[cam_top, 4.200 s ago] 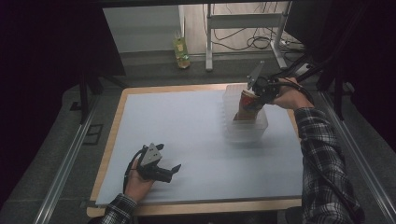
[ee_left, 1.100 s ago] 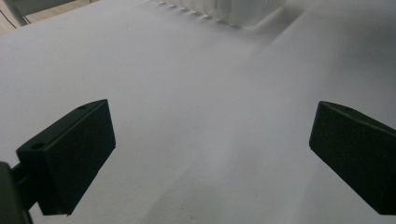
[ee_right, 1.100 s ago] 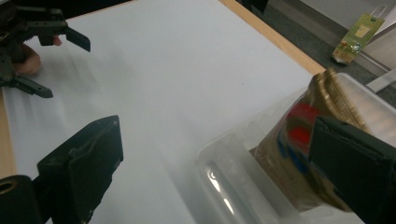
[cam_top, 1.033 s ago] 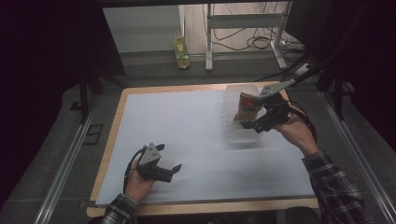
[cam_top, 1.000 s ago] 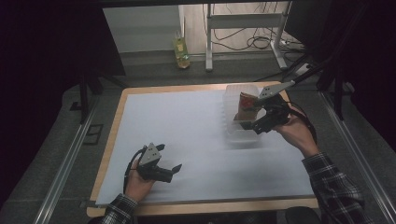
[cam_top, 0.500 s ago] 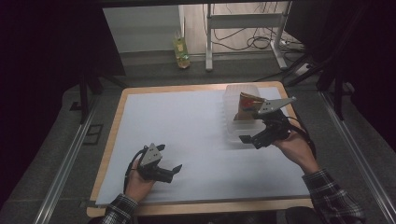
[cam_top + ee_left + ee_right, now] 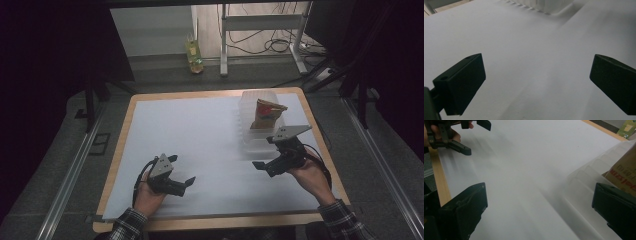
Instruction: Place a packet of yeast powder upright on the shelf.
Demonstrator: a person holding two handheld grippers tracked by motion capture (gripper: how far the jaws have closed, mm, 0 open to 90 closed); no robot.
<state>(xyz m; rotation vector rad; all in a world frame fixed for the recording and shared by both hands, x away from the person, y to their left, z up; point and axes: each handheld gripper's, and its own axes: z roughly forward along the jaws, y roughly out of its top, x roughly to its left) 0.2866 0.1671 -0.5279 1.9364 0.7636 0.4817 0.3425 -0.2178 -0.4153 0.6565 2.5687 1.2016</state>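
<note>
At the right of the high view, the right tongs (image 7: 267,166) are held spread and empty above the white-covered counter (image 7: 200,140), just below the clear ribbed plastic tray (image 7: 250,142) in which a brown paper snack bag (image 7: 266,114) stands upright. The placing step is judged done; a new pick-up or a rest would be called for next. At lower left, the left tongs (image 7: 181,183) are spread too, gripping nothing. Wide bare room is offered across the centre; the wooden counter edge lies close below both hands
</note>
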